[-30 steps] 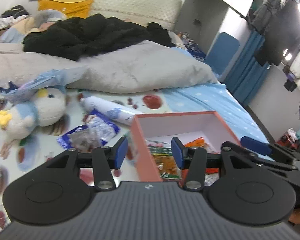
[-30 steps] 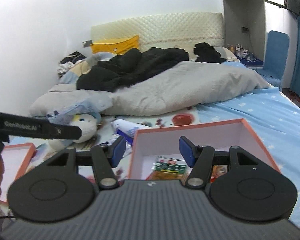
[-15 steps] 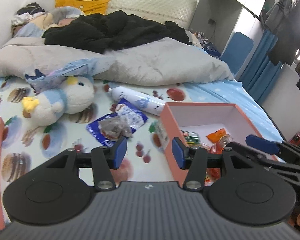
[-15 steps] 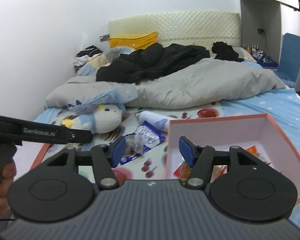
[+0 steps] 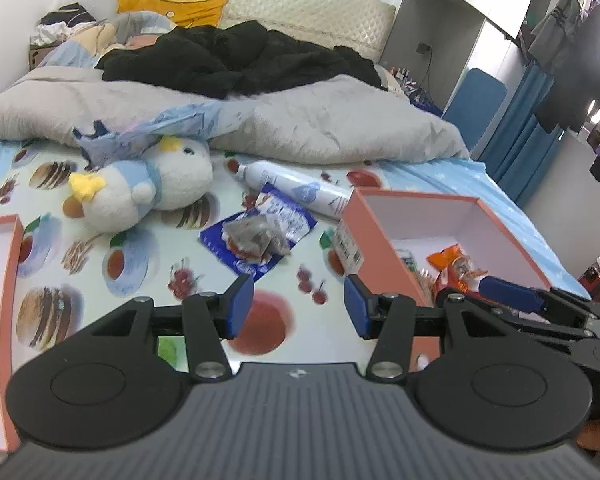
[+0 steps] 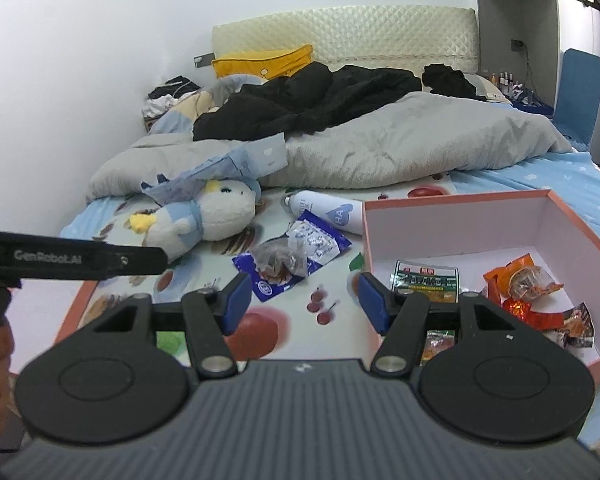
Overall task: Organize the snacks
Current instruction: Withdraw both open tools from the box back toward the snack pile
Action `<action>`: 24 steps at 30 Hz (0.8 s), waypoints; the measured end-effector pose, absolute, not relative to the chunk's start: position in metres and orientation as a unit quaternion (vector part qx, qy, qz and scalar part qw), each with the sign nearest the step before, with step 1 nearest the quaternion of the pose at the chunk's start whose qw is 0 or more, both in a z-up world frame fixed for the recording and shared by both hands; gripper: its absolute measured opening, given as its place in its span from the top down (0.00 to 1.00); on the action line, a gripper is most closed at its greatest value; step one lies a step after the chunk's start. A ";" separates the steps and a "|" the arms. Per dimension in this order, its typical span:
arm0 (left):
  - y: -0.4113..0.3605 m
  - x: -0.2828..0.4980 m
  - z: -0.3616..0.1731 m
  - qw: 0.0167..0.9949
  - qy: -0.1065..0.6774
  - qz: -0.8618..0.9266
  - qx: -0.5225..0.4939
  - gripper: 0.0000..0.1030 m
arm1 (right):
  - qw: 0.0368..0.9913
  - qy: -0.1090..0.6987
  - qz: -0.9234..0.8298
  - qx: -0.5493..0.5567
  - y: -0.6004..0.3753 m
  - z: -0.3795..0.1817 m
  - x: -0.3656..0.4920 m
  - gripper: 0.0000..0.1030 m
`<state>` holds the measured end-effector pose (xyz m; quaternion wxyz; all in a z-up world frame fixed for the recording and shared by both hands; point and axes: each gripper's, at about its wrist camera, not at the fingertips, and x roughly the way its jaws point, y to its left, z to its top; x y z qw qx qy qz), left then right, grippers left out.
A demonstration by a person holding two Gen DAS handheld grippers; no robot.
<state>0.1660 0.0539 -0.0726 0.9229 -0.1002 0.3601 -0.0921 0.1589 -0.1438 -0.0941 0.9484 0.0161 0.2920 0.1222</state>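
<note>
Hovering tilted down over the bed, left gripper [image 5: 299, 306] and right gripper [image 6: 302, 302] both gape empty; blue snack packet [image 6: 296, 258] lies just left of the pink box [image 6: 452, 216].

Evenly lit, cool indoor daylight, soft faint shadows. Blown-out glare at upper right of the left wrist view, beside the dark hanging clothes [image 5: 572, 60]. Strong fisheye bending at edges; slight motion blur throughout.
</note>
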 end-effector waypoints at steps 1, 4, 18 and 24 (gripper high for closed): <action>0.057 0.163 -0.077 0.922 0.362 -0.092 -0.099 0.46 | 0.948 0.294 0.122 0.015 -0.142 -0.097 0.157 0.40; 0.065 0.155 -0.089 0.919 0.369 -0.091 -0.104 0.46 | 0.948 0.296 0.116 0.018 -0.137 -0.106 0.149 0.40; 0.095 0.156 -0.136 0.910 0.394 -0.066 -0.112 0.44 | 0.943 0.305 0.130 0.003 -0.108 -0.129 0.154 0.41; 0.105 0.183 -0.156 0.907 0.406 -0.054 -0.095 0.40 | 0.942 0.308 0.133 -0.011 -0.094 -0.140 0.178 0.41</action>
